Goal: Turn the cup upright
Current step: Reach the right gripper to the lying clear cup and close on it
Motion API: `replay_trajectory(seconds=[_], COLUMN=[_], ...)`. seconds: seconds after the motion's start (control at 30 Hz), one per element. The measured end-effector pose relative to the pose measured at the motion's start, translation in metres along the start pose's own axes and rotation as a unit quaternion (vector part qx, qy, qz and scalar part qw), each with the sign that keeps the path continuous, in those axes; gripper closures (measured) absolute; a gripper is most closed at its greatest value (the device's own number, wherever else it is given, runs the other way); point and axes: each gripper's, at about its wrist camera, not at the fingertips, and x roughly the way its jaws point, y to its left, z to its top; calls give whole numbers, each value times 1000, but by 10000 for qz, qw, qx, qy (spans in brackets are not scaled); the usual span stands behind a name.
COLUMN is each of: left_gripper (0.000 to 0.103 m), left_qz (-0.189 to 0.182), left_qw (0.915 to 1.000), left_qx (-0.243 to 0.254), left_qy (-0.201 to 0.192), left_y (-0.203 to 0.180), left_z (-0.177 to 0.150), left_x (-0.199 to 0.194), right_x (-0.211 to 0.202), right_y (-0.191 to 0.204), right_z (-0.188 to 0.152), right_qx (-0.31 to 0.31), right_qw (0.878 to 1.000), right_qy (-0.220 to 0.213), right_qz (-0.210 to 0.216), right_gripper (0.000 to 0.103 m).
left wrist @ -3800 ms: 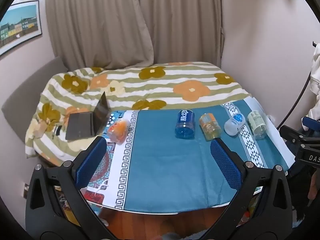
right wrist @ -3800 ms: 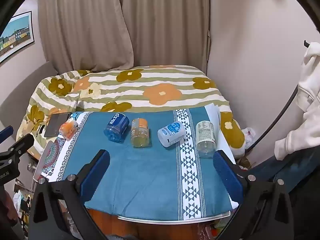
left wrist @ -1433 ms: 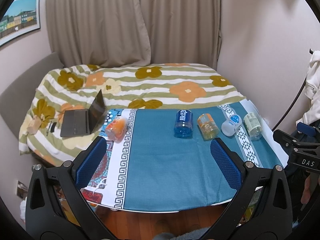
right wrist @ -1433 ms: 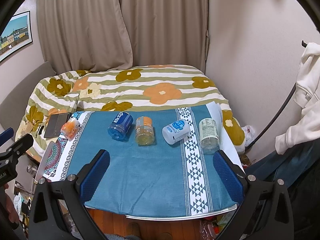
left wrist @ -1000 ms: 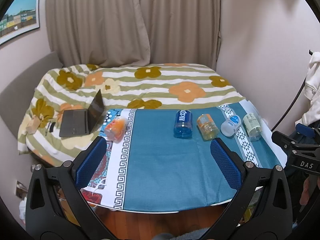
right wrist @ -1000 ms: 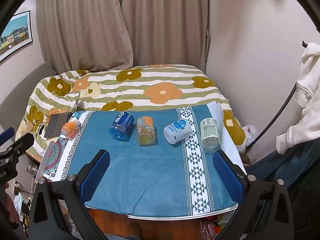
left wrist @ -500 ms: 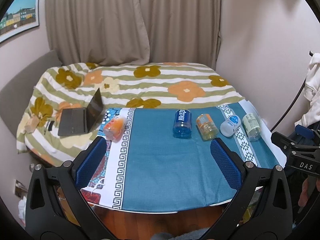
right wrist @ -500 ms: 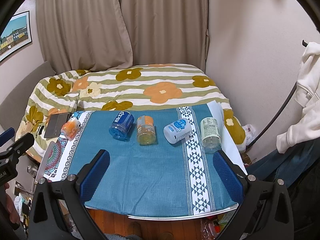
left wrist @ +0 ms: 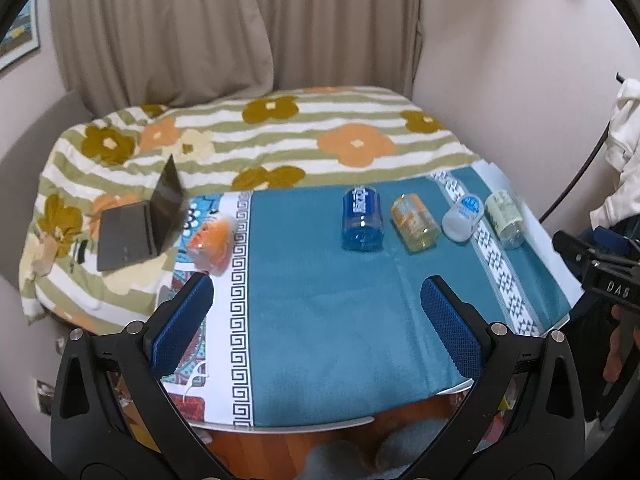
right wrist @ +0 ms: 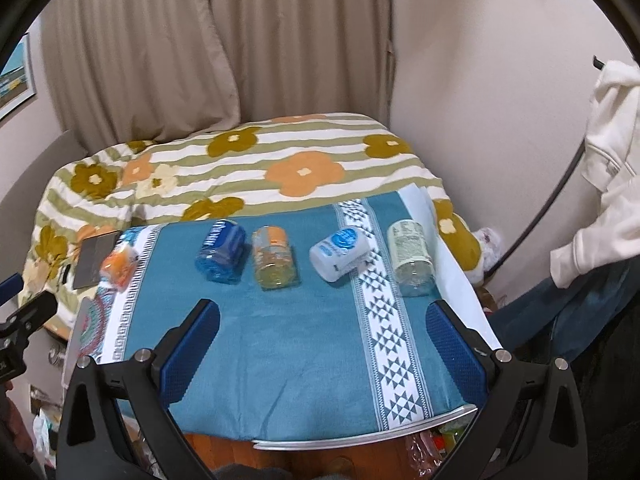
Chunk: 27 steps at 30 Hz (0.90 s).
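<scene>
Several cups lie on their sides in a row on the blue tablecloth [left wrist: 320, 320]: an orange cup [left wrist: 212, 242] at the far left, a blue cup [left wrist: 361, 218], a yellow-orange cup [left wrist: 414, 222], a white cup [left wrist: 463, 218] and a pale green cup [left wrist: 505, 218]. They also show in the right wrist view: orange [right wrist: 119, 266], blue [right wrist: 221, 256], yellow-orange [right wrist: 275, 258], white [right wrist: 340, 254], pale green [right wrist: 412, 256]. My left gripper [left wrist: 318, 316] is open and empty, above the table's near half. My right gripper [right wrist: 322, 336] is open and empty, likewise short of the cups.
A half-open laptop [left wrist: 140, 224] lies on the flowered bedspread [left wrist: 280, 136] beyond the table's left end. Curtains and wall stand behind. A white garment [right wrist: 608, 184] hangs at the right. The table's front edge [right wrist: 360, 438] is below the grippers.
Both grippers have drifted slightly, shifting the view a little; the cups sit slightly higher in the frame. Nothing was gripped or moved.
</scene>
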Motion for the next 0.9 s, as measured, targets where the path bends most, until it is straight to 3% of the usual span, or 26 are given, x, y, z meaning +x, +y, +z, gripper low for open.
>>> replay_trajectory(seconds=[0.17,0.5,0.73,0.9], left_gripper=[0,0,0,0], left_qz=[-35,244,533,676], left_qw=[9994,9950,9900,9862], left_qx=[-142,-474,-744,-787], left_qy=[310,846,1071,1289], left_y=[-1,-33,-62,-76], left_z=[4,6,16,22], left_x=[27,84,122,147], right_x=[27,96,154,186], right_y=[-24,-81,-110,-115], right_z=[5,29,40,40], right_qx=[153,-97,-292,-454], right_qw=[9997,9993,9978,9965], right_qy=[197,356,595,686], right_qz=[-45,-77,77,151], right_gripper=[0,1,14,16])
